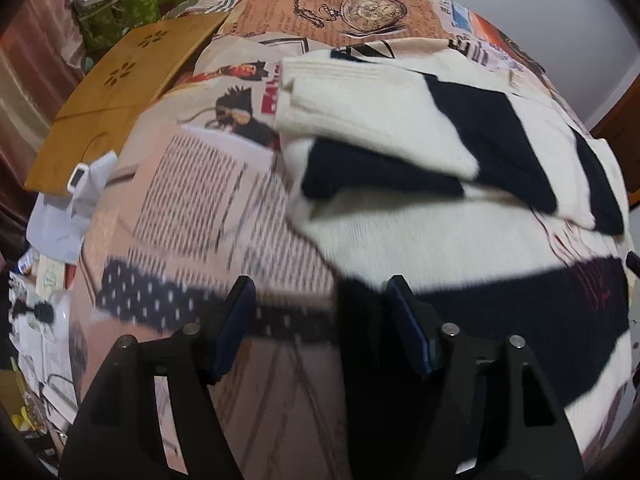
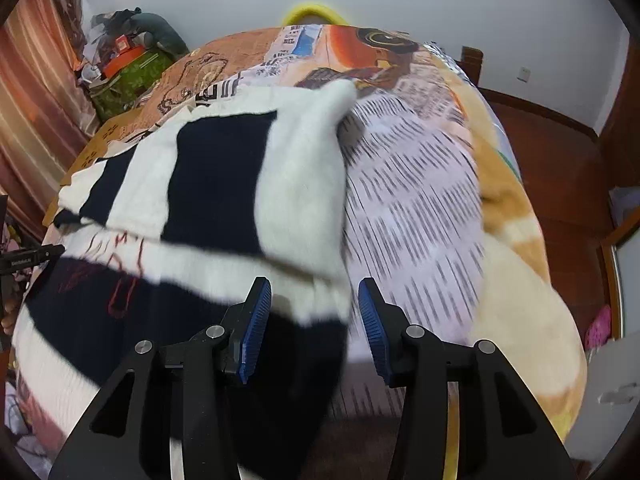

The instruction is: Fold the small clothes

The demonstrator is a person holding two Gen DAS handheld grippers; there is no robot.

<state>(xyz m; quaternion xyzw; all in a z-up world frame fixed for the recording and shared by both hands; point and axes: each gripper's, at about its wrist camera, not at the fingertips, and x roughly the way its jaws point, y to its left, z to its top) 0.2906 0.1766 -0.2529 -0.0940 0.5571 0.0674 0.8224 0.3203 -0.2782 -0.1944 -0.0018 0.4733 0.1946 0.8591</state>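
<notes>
A small white and navy striped knitted sweater (image 1: pixel 440 216) lies on a bed with a newspaper-print cover (image 1: pixel 192 200). Both sleeves are folded in across its body. My left gripper (image 1: pixel 320 312) is open and empty, over the sweater's lower left edge. In the right wrist view the same sweater (image 2: pixel 224 200) fills the left half. My right gripper (image 2: pixel 314 316) is open and empty, over the sweater's lower right edge, its left pad (image 2: pixel 256 328) above the knit.
A wooden board (image 1: pixel 120 96) lies on the bed at the left. A green bag with clutter (image 1: pixel 132 4) stands behind it. A white plastic bag (image 1: pixel 68 208) hangs at the bed's left edge. Brown floor (image 2: pixel 560 168) and a white wall are to the right.
</notes>
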